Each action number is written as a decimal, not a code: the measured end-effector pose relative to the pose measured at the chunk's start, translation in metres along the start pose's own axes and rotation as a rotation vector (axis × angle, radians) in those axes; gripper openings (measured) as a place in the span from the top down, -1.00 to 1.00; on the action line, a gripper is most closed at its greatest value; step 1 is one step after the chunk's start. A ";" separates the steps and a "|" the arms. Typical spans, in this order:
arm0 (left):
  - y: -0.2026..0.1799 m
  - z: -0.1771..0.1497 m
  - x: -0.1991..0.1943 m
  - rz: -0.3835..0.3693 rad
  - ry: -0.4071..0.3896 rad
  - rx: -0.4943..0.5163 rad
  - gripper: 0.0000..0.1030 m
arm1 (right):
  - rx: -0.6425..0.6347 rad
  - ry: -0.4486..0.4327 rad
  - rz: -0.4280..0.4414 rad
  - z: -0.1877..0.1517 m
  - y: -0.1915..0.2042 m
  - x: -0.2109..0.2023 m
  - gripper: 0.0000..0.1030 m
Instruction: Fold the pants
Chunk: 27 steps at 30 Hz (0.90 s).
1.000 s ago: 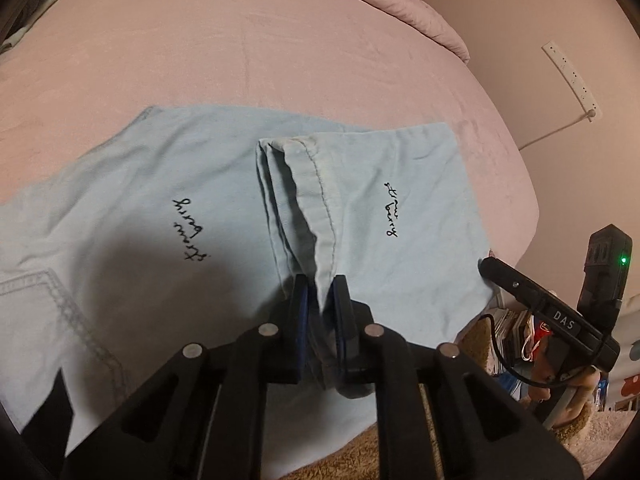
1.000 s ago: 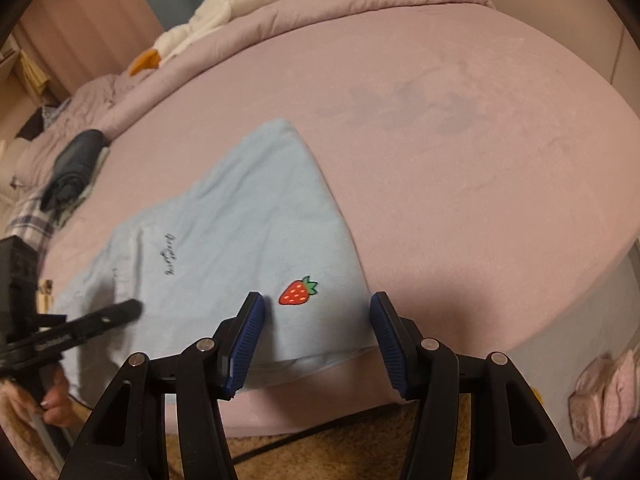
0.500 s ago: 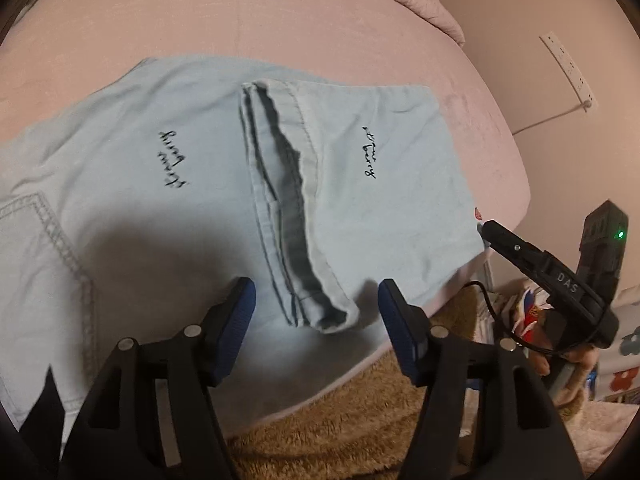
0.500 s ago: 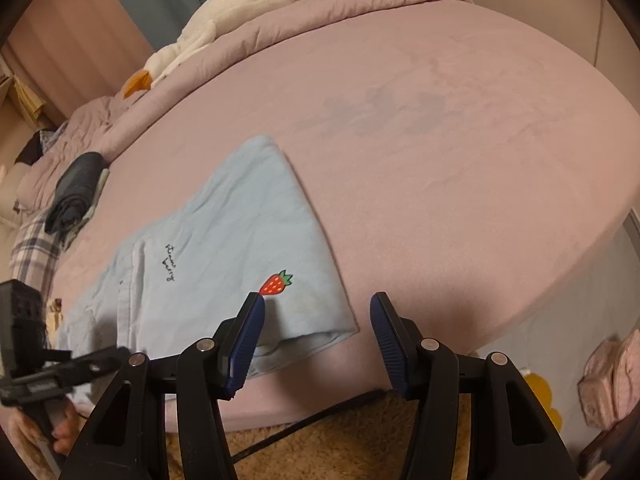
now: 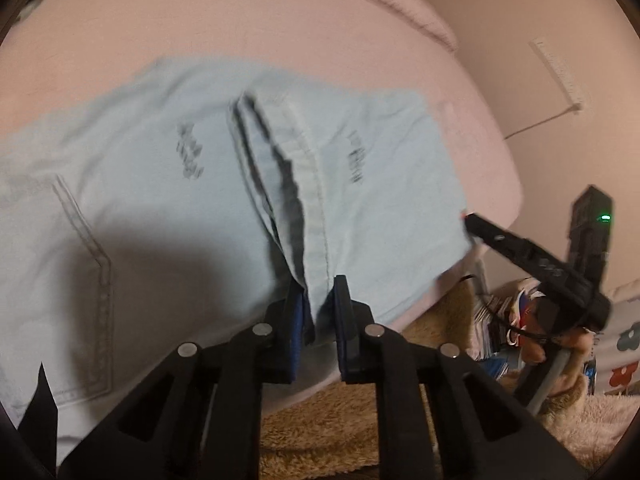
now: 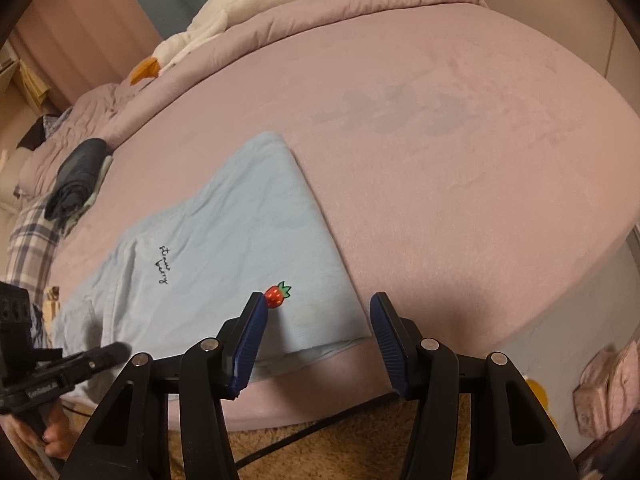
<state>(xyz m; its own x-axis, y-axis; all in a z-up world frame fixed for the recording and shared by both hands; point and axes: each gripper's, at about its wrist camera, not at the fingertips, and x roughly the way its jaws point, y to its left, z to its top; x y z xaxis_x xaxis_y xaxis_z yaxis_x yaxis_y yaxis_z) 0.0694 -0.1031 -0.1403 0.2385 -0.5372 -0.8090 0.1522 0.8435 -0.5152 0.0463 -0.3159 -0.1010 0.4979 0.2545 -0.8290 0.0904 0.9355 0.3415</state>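
Note:
Light blue pants point(image 5: 152, 208) lie folded on the pink bed point(image 5: 200, 32), with the leg part laid over the seat and its hems point(image 5: 288, 184) stacked in the middle. My left gripper point(image 5: 318, 308) is shut on the near end of the hems at the bed's edge. In the right wrist view the pants point(image 6: 224, 256) show a strawberry patch point(image 6: 278, 295). My right gripper point(image 6: 316, 328) is open over the folded corner near the bed's edge, holding nothing. The right gripper also shows in the left wrist view point(image 5: 532, 260).
A white plush goose point(image 6: 240, 12) and a rumpled quilt point(image 6: 360, 4) lie at the far side of the bed. Dark folded clothes point(image 6: 78, 178) sit at the left. A tan shaggy rug point(image 6: 340, 440) lies below the bed edge. A wall point(image 5: 540, 20) stands to the right.
My left gripper opened half a second ago and has now shut again on the hem end. My right gripper has moved slightly in toward the folded corner, still open.

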 end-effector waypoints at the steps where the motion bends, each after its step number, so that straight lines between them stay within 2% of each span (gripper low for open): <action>1: 0.001 -0.001 0.001 -0.003 -0.003 -0.002 0.71 | 0.003 0.009 -0.004 -0.001 0.000 0.003 -0.07; 9: 0.002 0.009 -0.009 0.008 0.006 0.006 0.56 | 0.010 0.042 -0.036 -0.003 -0.004 0.015 -0.07; 11: 0.001 0.016 -0.018 0.028 -0.028 0.012 0.44 | 0.011 0.042 -0.036 -0.003 -0.004 0.015 -0.07; 13: 0.003 0.028 -0.025 0.021 -0.067 0.013 0.04 | 0.012 0.045 -0.031 -0.002 -0.005 0.015 -0.07; 14: 0.004 0.035 -0.026 0.026 -0.080 0.006 0.02 | 0.014 0.047 -0.028 -0.002 -0.006 0.015 -0.07; 16: 0.007 0.054 -0.023 0.025 -0.105 -0.006 0.02 | 0.018 0.047 -0.022 -0.002 -0.008 0.015 -0.07; 19: 0.015 0.077 -0.006 0.017 -0.092 -0.045 0.05 | 0.012 0.047 -0.023 -0.002 -0.008 0.015 -0.07; 23: 0.025 0.090 0.011 0.022 -0.078 -0.083 0.06 | -0.005 0.050 0.011 0.011 -0.005 0.006 -0.07; 24: 0.027 0.090 0.010 0.023 -0.086 -0.082 0.13 | -0.032 0.028 0.017 0.017 -0.002 0.001 -0.07; 25: 0.026 0.089 0.009 0.047 -0.097 -0.071 0.35 | -0.056 -0.005 0.013 0.026 0.002 -0.006 -0.07; 27: 0.025 0.088 0.009 0.095 -0.105 -0.052 0.55 | -0.084 -0.044 0.003 0.051 0.011 -0.012 -0.07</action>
<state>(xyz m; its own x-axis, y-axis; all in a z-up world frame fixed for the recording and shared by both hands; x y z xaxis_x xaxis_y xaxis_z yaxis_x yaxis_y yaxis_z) 0.1597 -0.0872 -0.1360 0.3487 -0.4496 -0.8223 0.0751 0.8880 -0.4537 0.0849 -0.3215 -0.0650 0.5359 0.2477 -0.8071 0.0175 0.9525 0.3040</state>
